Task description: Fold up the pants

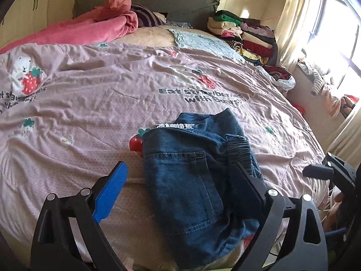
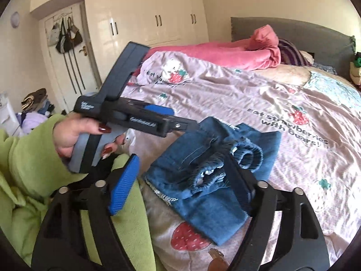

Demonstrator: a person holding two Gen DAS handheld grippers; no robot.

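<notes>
Blue denim pants (image 1: 191, 176) lie folded into a compact bundle on the pink strawberry bedspread (image 1: 90, 94) near the bed's front edge. My left gripper (image 1: 180, 180) is open, its blue pad (image 1: 110, 194) left of the bundle and its black finger (image 1: 248, 185) over the bundle's right side. In the right wrist view the pants (image 2: 214, 176) show a frayed hem and rolled waistband. My right gripper (image 2: 180, 180) is open, its black finger (image 2: 237, 180) resting against the bundle, its blue pad (image 2: 124, 183) apart from it. The left gripper's body (image 2: 135, 117) is held in a hand above the pants.
A pink blanket (image 1: 90, 27) lies at the headboard. A stack of folded clothes (image 1: 243, 36) sits at the bed's far right corner. A window with curtains (image 1: 327, 33) is on the right. Wardrobes (image 2: 146, 11) and a door with hanging bags (image 2: 67, 45) stand left.
</notes>
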